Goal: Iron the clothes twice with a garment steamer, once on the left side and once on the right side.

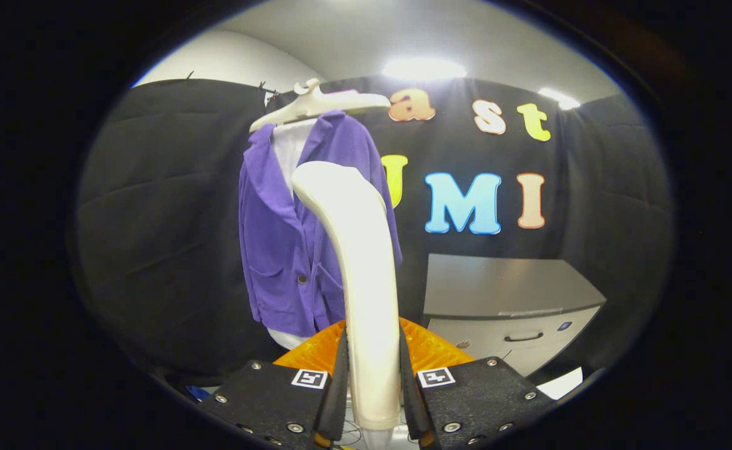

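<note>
Purple jacket (297, 250) is hanging just beyond the gripper (372, 400), slightly leftward; its fingers are pinching the upright cream steamer (359, 262), whose head is probably nearing the cloth.

Tall cream plastic garment steamer (358, 275) stands between fingers of gripper (372, 400), both fingers pressing its handle; steamer bottom cut off below. Steamer covers middle and right front of purple jacket (278, 250), so right pocket hidden. Steamer's front face points away, can't see it. White shirt (289, 150) under jacket mostly covered, just collar part and bottom hem peek out. Cream plastic hanger (315, 105) hook too small to tell what it hangs on. Grey drawer cabinet (503, 294) lower part hidden behind gripper. Small blue bit (197, 392) near floor, can't tell what.
</note>
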